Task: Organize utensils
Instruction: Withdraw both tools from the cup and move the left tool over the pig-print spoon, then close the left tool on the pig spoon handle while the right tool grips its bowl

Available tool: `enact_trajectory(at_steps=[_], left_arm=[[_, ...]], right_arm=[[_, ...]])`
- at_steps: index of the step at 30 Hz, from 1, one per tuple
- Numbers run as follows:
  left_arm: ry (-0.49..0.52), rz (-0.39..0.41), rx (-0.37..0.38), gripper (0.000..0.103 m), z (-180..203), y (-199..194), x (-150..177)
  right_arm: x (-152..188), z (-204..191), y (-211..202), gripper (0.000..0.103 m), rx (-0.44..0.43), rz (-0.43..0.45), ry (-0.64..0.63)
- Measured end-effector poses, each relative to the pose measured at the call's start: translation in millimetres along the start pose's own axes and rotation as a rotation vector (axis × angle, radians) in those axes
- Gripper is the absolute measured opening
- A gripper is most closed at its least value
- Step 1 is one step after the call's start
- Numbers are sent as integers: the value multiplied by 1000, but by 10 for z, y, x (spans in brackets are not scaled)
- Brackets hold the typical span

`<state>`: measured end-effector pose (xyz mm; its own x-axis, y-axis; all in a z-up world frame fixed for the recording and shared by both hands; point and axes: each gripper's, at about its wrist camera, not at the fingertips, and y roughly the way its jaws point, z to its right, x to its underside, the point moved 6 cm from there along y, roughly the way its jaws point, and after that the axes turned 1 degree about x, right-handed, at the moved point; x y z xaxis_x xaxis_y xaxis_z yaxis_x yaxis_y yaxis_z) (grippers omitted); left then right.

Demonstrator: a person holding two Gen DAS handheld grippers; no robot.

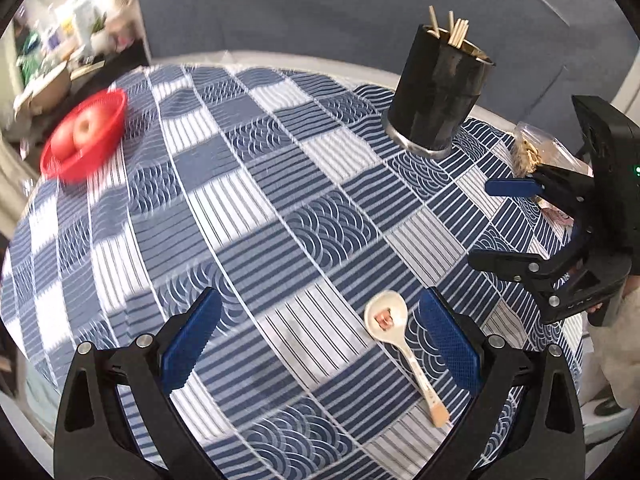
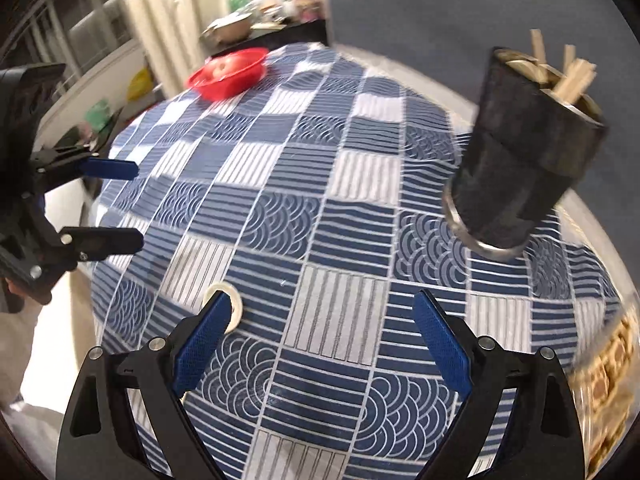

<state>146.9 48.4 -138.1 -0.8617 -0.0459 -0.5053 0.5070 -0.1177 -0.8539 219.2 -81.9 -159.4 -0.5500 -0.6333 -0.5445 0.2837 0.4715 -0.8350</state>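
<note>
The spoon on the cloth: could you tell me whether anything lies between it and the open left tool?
Nothing visible does. The spoon lies flat between the left tool's spread fingers, on bare tablecloth.

Spoon [image 2: 232,304] half hidden by right tongs [image 2: 320,332] – bowl [image 1: 86,134] blurred

Blue-white patterned tablecloth [image 1: 280,184], red bowl [image 1: 86,136], black holder [image 1: 440,88]
</note>
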Motion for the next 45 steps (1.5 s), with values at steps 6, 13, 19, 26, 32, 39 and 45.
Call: enact_trajectory(at_steps=[6, 13, 19, 26, 32, 39, 45], left_arm=[[-17, -38, -32, 97, 110, 192, 316], [-68, -91, -21, 97, 353, 388, 651], [-80, -116, -24, 97, 490, 446, 814], [-77, -160, -39, 97, 555, 558, 910], [-76, -149, -16, 95, 582, 610, 917], [17, -160, -48, 48, 566, 634, 787], [41, -249, 30, 9, 552, 669, 736]], right_arm=[[-19, -90, 211, 87, -103, -20, -52], [-8, -234, 499, 77, -173, -69, -107], [-4, -422, 627, 73, -229, -92, -172], [12, -560, 768, 51, -253, -110, -204], [53, -604, 772, 6, -344, -164, -165], [72, -488, 622, 5, -390, -130, 1], [21, -428, 431, 5, -386, -77, 86]])
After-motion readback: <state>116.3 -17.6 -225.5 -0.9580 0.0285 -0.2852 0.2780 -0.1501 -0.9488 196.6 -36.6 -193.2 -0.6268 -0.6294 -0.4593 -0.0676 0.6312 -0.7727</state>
